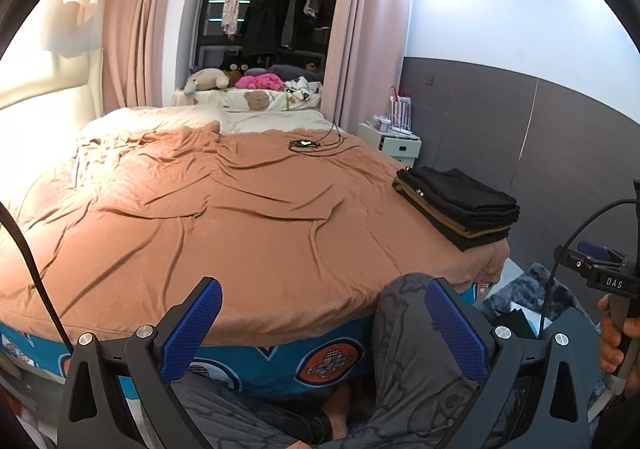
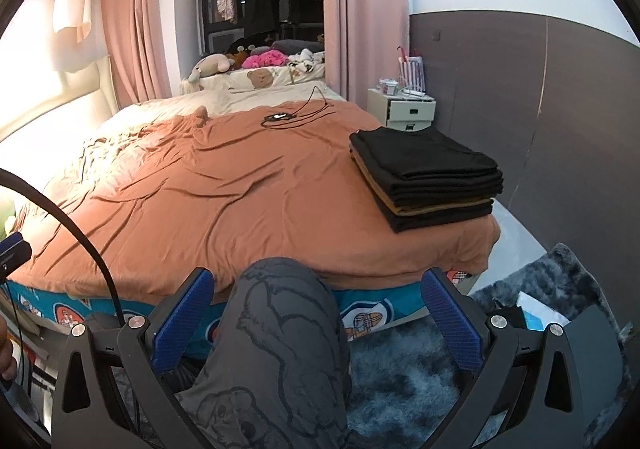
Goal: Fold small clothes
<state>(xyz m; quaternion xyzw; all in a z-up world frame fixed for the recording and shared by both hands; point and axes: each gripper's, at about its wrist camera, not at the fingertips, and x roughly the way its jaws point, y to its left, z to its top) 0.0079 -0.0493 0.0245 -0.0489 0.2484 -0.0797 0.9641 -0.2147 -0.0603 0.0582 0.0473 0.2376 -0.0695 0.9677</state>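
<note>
Folded clothes (image 1: 458, 205) sit stacked at the bed's (image 1: 224, 217) right corner in the left wrist view, out of the working area; the left gripper (image 1: 322, 325) hangs low, jaws spread, empty. In the right wrist view, the right gripper (image 2: 316, 315) likewise gapes over the knee (image 2: 280, 301), probably awaiting another garment.

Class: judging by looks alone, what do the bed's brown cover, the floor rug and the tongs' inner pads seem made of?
Brown cover: soft matte knit or brushed fabric, judging by its fine wrinkles. Rug: shaggy grey pile, probably synthetic. Right tongs pads: blue dimpled rubber or plastic; arms matte black plastic, probably.
</note>
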